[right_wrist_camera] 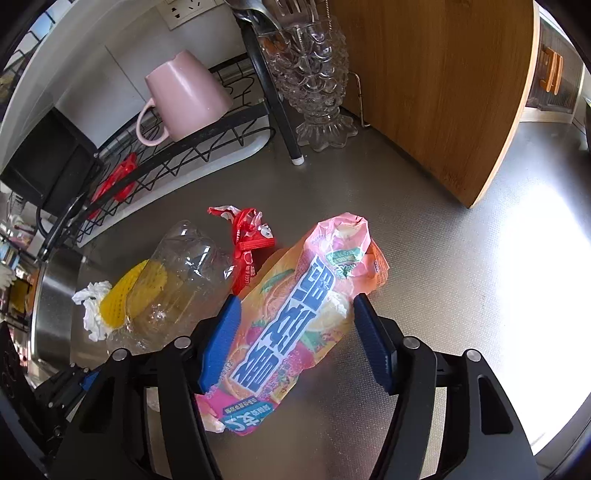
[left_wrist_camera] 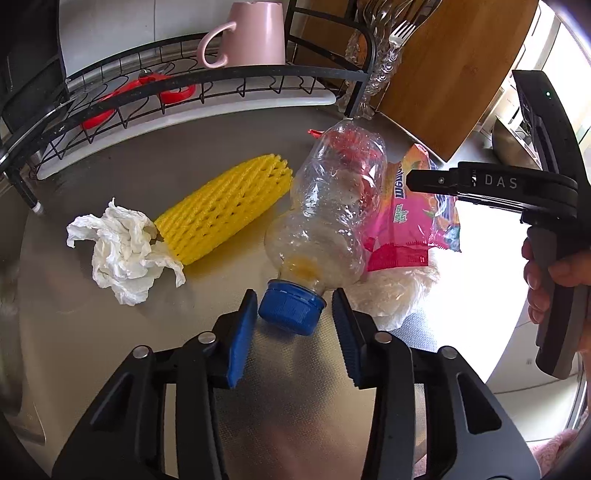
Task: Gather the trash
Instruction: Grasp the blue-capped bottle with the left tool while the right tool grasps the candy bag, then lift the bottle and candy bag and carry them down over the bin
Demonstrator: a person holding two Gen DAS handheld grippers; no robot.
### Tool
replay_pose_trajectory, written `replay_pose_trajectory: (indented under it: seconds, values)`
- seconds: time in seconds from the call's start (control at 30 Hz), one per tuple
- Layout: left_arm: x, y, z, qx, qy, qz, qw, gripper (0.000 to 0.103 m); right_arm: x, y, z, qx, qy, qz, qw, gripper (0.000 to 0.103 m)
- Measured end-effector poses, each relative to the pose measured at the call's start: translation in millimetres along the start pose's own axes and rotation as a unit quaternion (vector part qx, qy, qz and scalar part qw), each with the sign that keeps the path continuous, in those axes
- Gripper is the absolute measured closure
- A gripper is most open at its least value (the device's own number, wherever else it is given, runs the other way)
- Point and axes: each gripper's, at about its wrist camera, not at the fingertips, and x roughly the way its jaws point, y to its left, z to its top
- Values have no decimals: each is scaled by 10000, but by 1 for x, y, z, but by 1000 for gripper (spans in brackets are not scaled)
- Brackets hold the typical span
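The counter [left_wrist_camera: 110, 332] is brushed steel with a fine woven grain, glaring white on its right side. On it lies a crumpled clear plastic bottle [left_wrist_camera: 332, 206], dented and ribbed, with a ridged blue cap [left_wrist_camera: 291, 310] and a yellowish stain inside its neck. The cap sits between the blue ribbed pads of the left gripper [left_wrist_camera: 295, 325], whose jaws stand half open with a gap on either side, not pressing it. Left of the bottle lie a yellow foam fruit net [left_wrist_camera: 225, 206], tube-shaped with a diamond mesh, and touching it a wad of white tissue [left_wrist_camera: 122, 251]. Behind the bottle is a torn red wrapper [right_wrist_camera: 247, 254]. A glossy pink and orange snack bag [right_wrist_camera: 295, 325] with blue lettering lies lengthwise between the pads of the right gripper [right_wrist_camera: 295, 339]; its left pad touches the bag's edge, the right pad stands clear, so the jaws are half open and hold nothing. A filmy clear plastic bag [left_wrist_camera: 391, 291] is beneath the snack bag. At the back stand a black wire dish rack [left_wrist_camera: 184, 81] with an upturned pink mug [left_wrist_camera: 251, 33], a cut-glass cutlery holder [right_wrist_camera: 314, 74], and a leaning wooden board [right_wrist_camera: 436, 92].
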Motion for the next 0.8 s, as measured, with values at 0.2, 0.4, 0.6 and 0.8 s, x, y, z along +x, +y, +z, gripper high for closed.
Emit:
replay_pose_trajectory:
  seconds: [0.2, 0.4, 0.6, 0.8]
  values:
    - [-10, 0, 2, 42, -202, -21, 9998, 71, -2, 9, 1, -298, -23, 70, 9995, 84]
    - [-28, -8, 8, 141, -449, -58, 9989, 72, -18, 13, 3, -325, -262, 155, 9990, 92]
    - [-48, -14, 12, 162, -672, -34, 9976, 72, -41, 18, 5, -386, -561, 260, 9973, 94]
    - [-68, -22, 11, 187, -891, 39, 9958, 73, -66, 29, 6, -597, -874, 336, 9938, 96]
